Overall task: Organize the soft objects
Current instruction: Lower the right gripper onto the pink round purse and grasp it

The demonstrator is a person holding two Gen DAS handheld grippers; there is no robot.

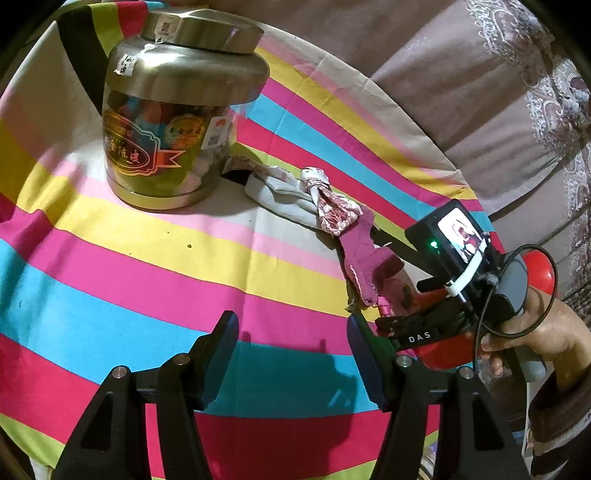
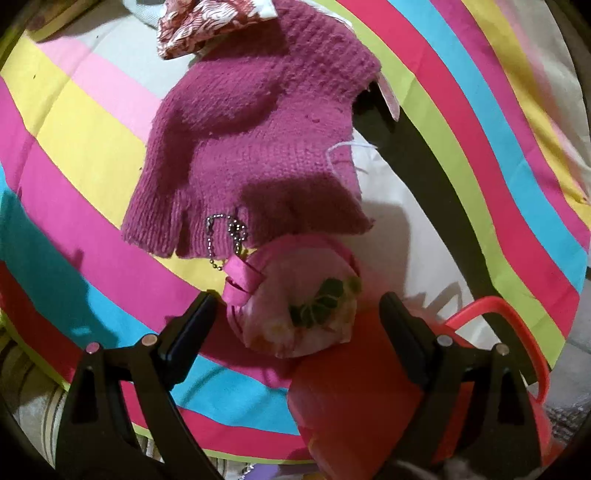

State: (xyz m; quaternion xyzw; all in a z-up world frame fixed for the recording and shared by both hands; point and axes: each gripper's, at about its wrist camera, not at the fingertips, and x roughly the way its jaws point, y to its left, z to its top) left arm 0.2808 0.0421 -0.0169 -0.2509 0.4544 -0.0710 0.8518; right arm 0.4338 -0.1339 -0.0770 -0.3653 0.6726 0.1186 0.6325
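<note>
Surface: a bench under a striped cloth (image 1: 147, 266) in pink, yellow, blue, red and green bands.
Jar: a clear jar (image 1: 166, 147) with a metal lid (image 1: 201, 27) stands upright at the far left of the cloth; colourful items fill it, and gold labels run across its front.
Soft pile: a row of soft things lies to the right of the jar: a grey cloth piece (image 1: 280, 195), then a red-and-white patterned fabric pouch (image 1: 338, 214), then a magenta knitted glove (image 1: 360, 258).
Glove close up: in the right wrist view the magenta knitted glove (image 2: 255, 147) lies flat on the cloth, with the patterned pouch (image 2: 199, 26) overlapping its far edge.
Pink pouch: a small round pink pouch (image 2: 303, 306) with a green leaf print and a ball chain (image 2: 221, 240) touches the glove's near edge.
Left gripper (image 1: 293, 343): jaws apart over bare cloth, nothing between them.
Right gripper (image 2: 299, 317): jaws spread wide, pointing steeply down, with the pink pouch between them; the pads do not press on it.
Red item: a red plastic container (image 2: 351, 387) sits under the right gripper, near the bench edge.
Person: a hand (image 1: 546, 332) holds the right gripper's handle.
</note>
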